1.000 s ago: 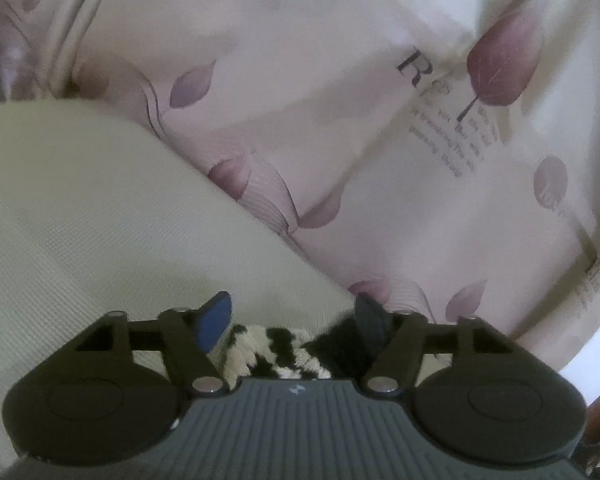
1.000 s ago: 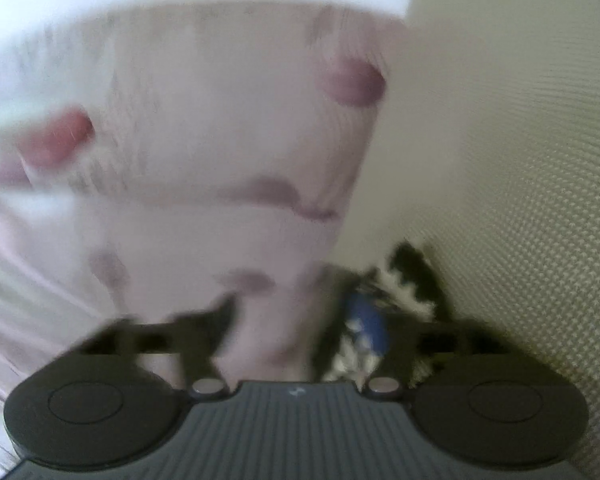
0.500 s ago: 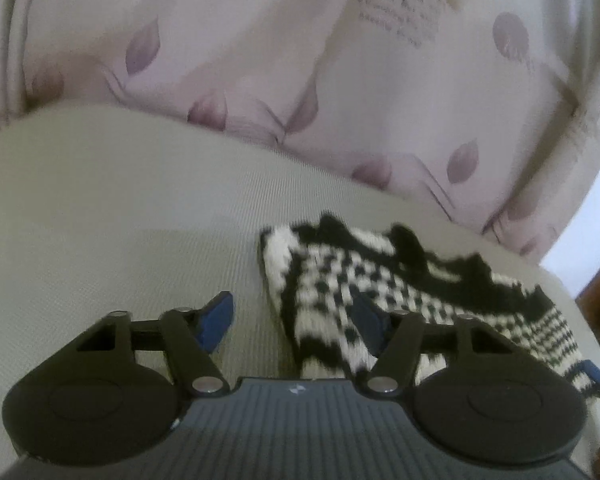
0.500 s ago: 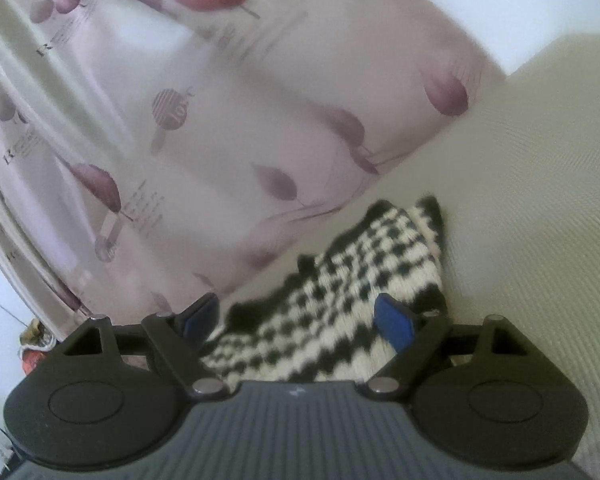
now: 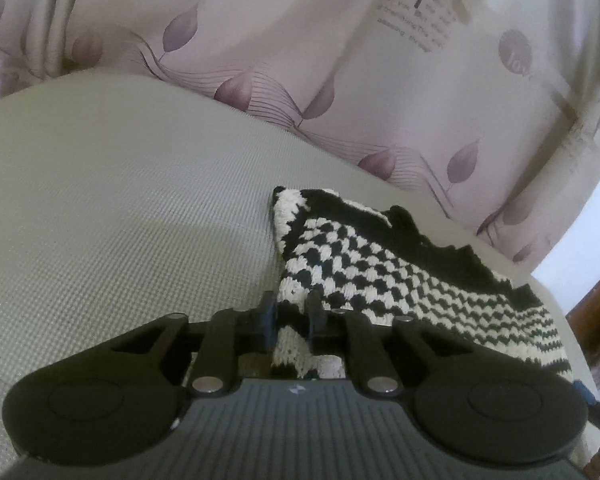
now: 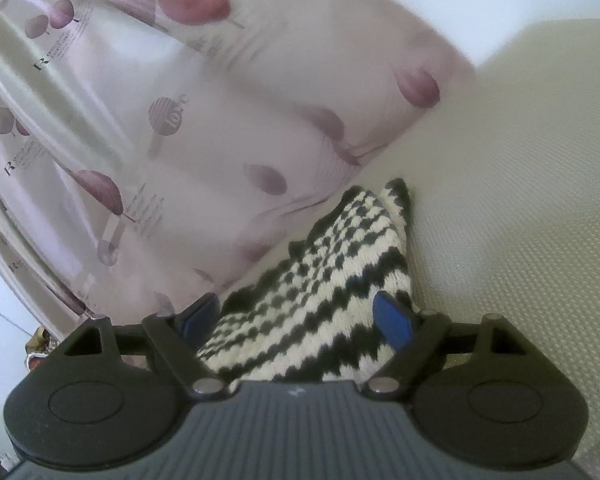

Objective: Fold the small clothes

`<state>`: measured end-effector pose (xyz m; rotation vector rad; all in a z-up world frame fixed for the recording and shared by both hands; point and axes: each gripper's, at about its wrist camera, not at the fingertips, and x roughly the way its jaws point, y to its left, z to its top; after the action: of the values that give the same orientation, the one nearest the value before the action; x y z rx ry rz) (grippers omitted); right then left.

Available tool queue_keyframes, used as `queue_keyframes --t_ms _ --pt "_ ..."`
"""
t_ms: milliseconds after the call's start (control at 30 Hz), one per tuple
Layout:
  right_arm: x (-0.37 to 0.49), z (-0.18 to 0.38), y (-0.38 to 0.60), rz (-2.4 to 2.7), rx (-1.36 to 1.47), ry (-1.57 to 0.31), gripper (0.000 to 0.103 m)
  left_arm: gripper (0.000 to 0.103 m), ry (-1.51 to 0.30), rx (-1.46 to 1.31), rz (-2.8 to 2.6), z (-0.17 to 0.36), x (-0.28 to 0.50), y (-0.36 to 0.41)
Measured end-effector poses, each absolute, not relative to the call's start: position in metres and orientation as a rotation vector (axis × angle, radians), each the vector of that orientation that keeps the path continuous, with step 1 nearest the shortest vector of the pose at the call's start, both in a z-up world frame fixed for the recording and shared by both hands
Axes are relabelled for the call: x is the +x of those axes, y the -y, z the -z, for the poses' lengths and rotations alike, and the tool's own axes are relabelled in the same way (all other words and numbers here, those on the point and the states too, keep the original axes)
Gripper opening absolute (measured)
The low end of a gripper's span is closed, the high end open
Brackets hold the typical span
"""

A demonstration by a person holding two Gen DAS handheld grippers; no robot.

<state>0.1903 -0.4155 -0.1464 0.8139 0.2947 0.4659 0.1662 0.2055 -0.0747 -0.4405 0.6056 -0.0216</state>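
Knitted garment pinched at one edge, straddled at the other

Black-and-cream knitted wool garment [image 5: 384,268], one piece only, lies on a pale beige woven-textured padded surface [image 5: 120,216], close to its far edge, where a pink curtain printed with purple leaves and lettering [image 5: 340,60] hangs behind. The garment's near part is cut off by each gripper's dark body, so its full outline cannot be made out, and what kind of garment it is stays unclear.

In the left wrist view, the left gripper [image 5: 291,312] has its jaws closing, nearly together, on the garment's near-left edge; knit shows between the two dark fingers, and the pads appear to press it. Checks and zigzag stripes spread away to the right and far side. At that view's right border a dark wooden edge and a bit of blue are cut off and too small to identify.

The right wrist view alone shows the right gripper [image 6: 296,318], spread wide, its two blue pads [image 6: 392,320] standing on either side of the striped knit without clamping it. The curtain there is blurred. Some small clutter at the lower left border is too dim to identify.
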Motion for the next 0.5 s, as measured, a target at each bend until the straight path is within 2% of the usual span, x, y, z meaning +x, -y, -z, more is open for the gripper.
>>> queue_keyframes --t_ms 33,67,100,133,167,300,333,367,400,433,500 --pt "0.188 0.145 0.417 -0.455 0.807 -0.294 0.084 0.024 -0.583 -0.443 0.015 0.071 0.165 -0.204" --pt "0.185 0.142 0.419 -0.434 0.788 -0.292 0.084 0.039 -0.565 -0.438 0.014 0.068 0.163 -0.202" --pt "0.182 0.14 0.421 -0.412 0.763 -0.291 0.085 0.048 -0.55 -0.428 0.016 0.064 0.162 -0.199" --pt "0.18 0.139 0.423 -0.39 0.736 -0.295 0.086 0.07 -0.539 -0.416 0.018 0.063 0.161 -0.196" --pt "0.18 0.138 0.425 -0.372 0.711 -0.311 0.087 0.079 -0.525 -0.396 0.016 0.062 0.161 -0.192" --pt "0.193 0.144 0.427 -0.396 0.72 -0.401 0.087 0.073 -0.533 -0.35 0.016 0.069 0.167 -0.178" --pt "0.196 0.144 0.425 -0.413 0.706 -0.416 0.079 0.072 -0.537 -0.349 0.015 0.072 0.168 -0.177" --pt "0.198 0.143 0.422 -0.408 0.687 -0.434 0.045 0.071 -0.543 -0.346 0.008 0.076 0.17 -0.176" --pt "0.202 0.143 0.42 -0.392 0.672 -0.474 0.024 0.069 -0.547 -0.345 -0.001 0.08 0.171 -0.176" --pt "0.204 0.144 0.419 -0.377 0.66 -0.508 0.012 0.068 -0.552 -0.344 -0.009 0.085 0.172 -0.177" --pt "0.199 0.142 0.423 -0.377 0.628 -0.508 0.011 0.068 -0.558 -0.353 -0.022 0.092 0.173 -0.179"
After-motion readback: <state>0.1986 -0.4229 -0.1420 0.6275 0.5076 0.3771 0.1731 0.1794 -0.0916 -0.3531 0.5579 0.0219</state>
